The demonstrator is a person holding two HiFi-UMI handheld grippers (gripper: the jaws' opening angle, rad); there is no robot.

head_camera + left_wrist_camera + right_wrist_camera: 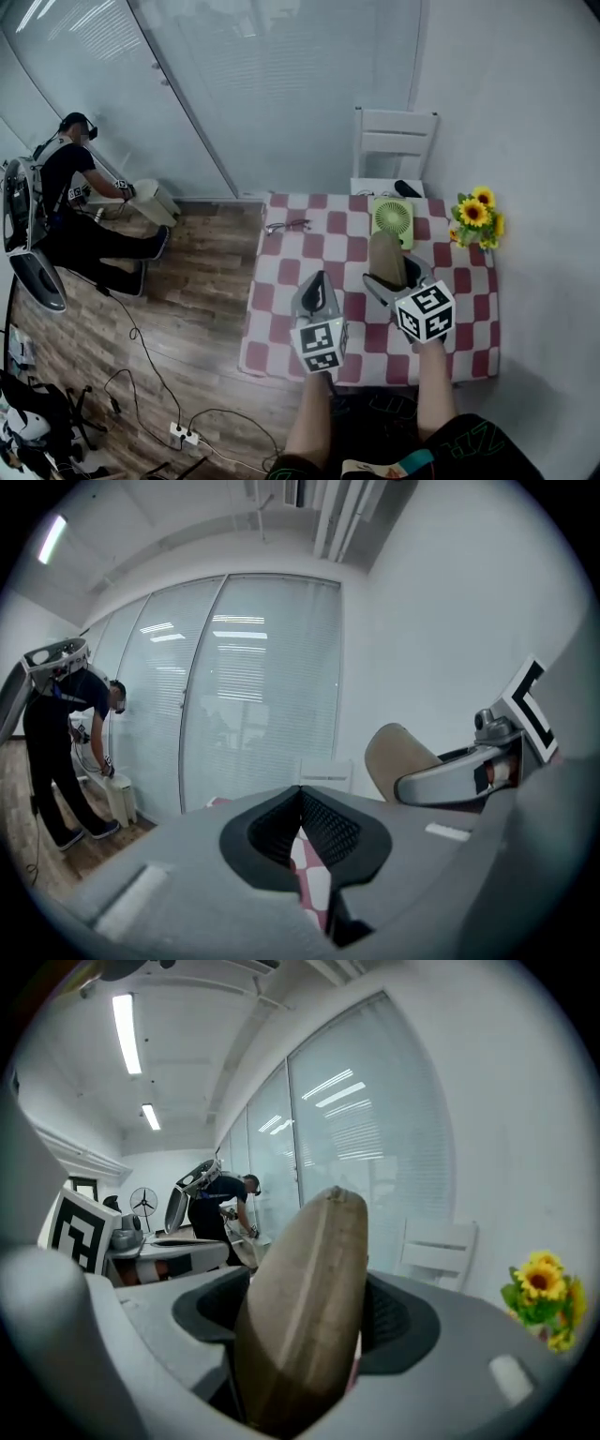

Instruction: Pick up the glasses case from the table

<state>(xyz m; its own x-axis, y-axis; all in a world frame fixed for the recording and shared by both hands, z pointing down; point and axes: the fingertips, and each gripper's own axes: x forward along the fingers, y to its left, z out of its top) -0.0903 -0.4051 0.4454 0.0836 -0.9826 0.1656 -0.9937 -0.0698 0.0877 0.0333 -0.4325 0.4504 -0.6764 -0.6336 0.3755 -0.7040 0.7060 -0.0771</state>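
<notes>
Glasses case (386,259), tan with rounded ends, gripped in the right gripper (395,277) and held clear of the table (281,314). Sits lengthwise between the two jaws, free end sticking out past the tips toward the green fan (392,217). Fills the gap from pad to pad in the right gripper view, dark pads pressed against its flanks, jaws spread wide to take it. Hangs over the red-and-white checked cloth in the head view, touching nothing but the pads.

Left gripper (317,287) just beside the right one, on its left, likewise above the cloth. Jaws drawn together, tips meeting, nothing between them. Only a sliver of checked cloth visible through the hollow behind the tips in the left gripper view. Case and one jaw of the right gripper off to the right in that same view.

Elsewhere on the table: spectacles (286,226) near the far left corner, sunflowers (476,217) at the far right edge beside the fan. White chair (394,141) behind the table, against the wall. Person (80,202) bent over a pale bin (155,200) well off to the left, on the wood floor (187,309).
</notes>
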